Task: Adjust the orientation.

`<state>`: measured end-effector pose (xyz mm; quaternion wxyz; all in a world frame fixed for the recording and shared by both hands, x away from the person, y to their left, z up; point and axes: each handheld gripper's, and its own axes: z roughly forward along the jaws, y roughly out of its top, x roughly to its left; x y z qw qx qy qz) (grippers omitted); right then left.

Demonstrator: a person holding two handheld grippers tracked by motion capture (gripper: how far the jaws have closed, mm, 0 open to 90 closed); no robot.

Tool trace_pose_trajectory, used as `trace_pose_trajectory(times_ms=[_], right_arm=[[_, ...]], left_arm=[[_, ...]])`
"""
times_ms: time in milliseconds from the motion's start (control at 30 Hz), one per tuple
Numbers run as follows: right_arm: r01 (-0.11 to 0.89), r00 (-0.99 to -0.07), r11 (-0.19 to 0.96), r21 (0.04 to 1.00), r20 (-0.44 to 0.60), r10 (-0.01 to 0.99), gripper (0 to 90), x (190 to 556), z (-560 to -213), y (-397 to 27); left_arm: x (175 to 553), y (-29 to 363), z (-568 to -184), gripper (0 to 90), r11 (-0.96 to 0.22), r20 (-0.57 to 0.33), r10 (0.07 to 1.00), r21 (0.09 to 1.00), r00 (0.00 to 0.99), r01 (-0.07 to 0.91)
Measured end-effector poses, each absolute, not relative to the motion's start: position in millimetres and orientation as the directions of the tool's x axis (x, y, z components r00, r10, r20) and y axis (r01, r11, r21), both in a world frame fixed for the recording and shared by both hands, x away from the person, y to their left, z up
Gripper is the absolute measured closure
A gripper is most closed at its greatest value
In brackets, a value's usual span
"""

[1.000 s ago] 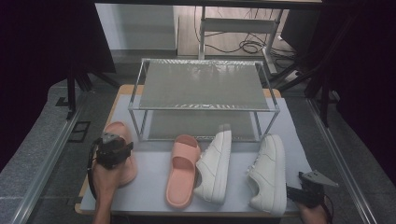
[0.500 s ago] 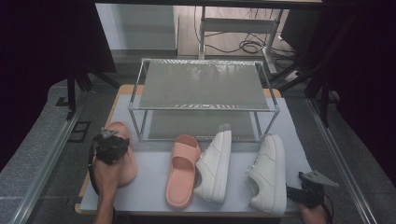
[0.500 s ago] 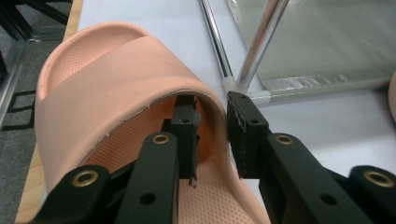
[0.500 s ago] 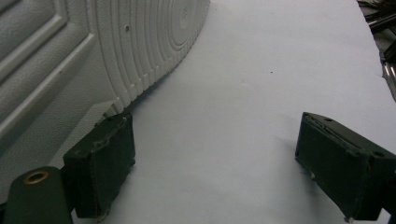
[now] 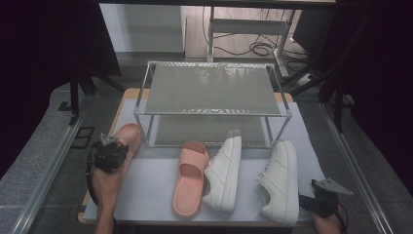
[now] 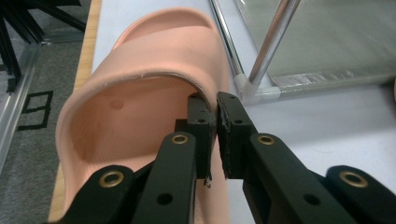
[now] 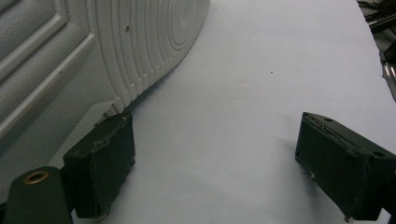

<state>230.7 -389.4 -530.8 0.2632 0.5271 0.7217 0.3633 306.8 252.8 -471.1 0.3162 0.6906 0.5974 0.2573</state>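
My left gripper (image 6: 215,119) has just been closing and clamps the slide's (image 6: 140,107) strap near the desk's left edge; right gripper (image 7: 215,168) gapes beside the sneaker (image 7: 93,51)

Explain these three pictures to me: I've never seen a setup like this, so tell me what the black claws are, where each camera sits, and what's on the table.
A person stands at a table holding a two-jaw gripper in each hand. The high view looks down from above; the other two cameras ride on the grippers and look along their black jaws. On the table stand a wire rack, two pink slides and two white sneakers. The left gripper has just been closing, and its jaws now pinch the strap edge of the left pink slide. The other pink slide lies in the middle. The right gripper rests open on the table beside the right white sneaker, holding nothing.
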Motion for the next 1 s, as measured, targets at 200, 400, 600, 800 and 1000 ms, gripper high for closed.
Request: trace_pose_trajectory(times_ms=[200, 400, 600, 800, 1000], right_arm=[[0.569, -0.306, 0.180, 0.802, 0.003, 0.952, 12.1, 231, -531, -389], [0.569, -0.305, 0.180, 0.802, 0.003, 0.952, 12.1, 231, -531, -389], [0.569, -0.306, 0.180, 0.802, 0.003, 0.952, 12.1, 231, -531, -389], [0.569, -0.306, 0.180, 0.802, 0.003, 0.952, 12.1, 231, -531, -389], [0.569, -0.305, 0.180, 0.802, 0.003, 0.952, 12.1, 231, -531, -389]], left_arm=[[297, 258, -466, 85.3, -0.107, 0.006, 0.988, 0.746, 0.154, 0.657], [283, 262, -462, 85.4, -0.115, -0.008, 0.983, 0.747, 0.182, 0.654], [268, 267, -459, 85.4, -0.120, -0.023, 0.978, 0.748, 0.207, 0.652], [251, 270, -455, 85.3, -0.137, -0.029, 0.970, 0.754, 0.241, 0.642], [235, 266, -453, 85.3, -0.159, -0.033, 0.960, 0.753, 0.277, 0.639]])
